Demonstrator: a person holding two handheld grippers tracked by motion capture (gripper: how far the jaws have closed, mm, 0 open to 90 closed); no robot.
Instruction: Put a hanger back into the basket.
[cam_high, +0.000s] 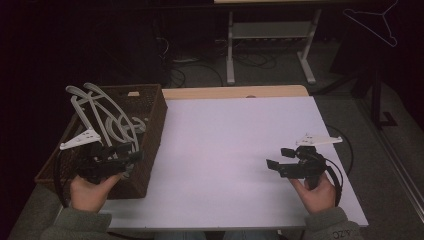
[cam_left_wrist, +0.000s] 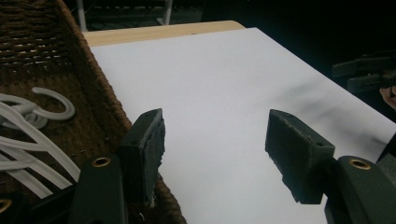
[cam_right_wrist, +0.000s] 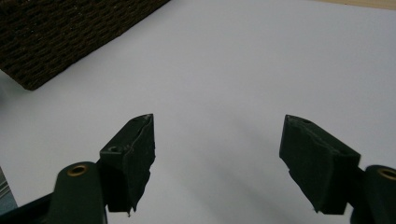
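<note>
A brown wicker basket stands at the left edge of the white table. Several white plastic hangers lie in it and stick out over its far left corner. My left gripper hovers over the basket's near right part, its jaws apart with nothing between them. In the left gripper view the gripper straddles the basket's right wall, with the hangers down to the left. My right gripper is held low over the table's right side, open and empty, pointing toward the basket.
A wooden strip runs along the table's far edge. Beyond it stand the white legs of another desk with cables on the floor. A wire hanger hangs at the top right. The other gripper shows far right in the left gripper view.
</note>
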